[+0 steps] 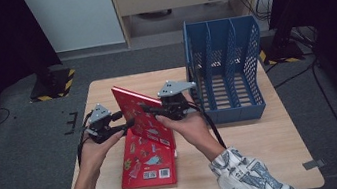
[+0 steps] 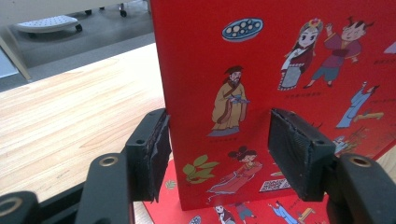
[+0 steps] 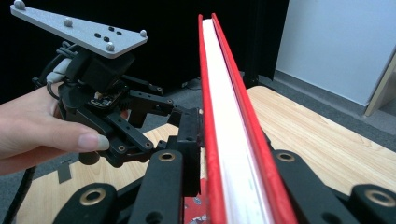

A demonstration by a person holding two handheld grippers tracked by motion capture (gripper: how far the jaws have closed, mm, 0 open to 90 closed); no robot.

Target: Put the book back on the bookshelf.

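Thin red hardcover picture book [image 1: 142, 116] is held upright at table [image 1: 265, 145] centre, clamped edge-on by right gripper [image 1: 151, 109]. Left gripper [image 1: 128, 124], jaws apart, straddles its 9 o'clock edge as steadying aid; blue mesh file rack [image 1: 226, 73] waits at 2 o'clock, prob. destination.

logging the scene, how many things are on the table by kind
red books: 2, one upright, one flat
blue file rack: 1
total: 3
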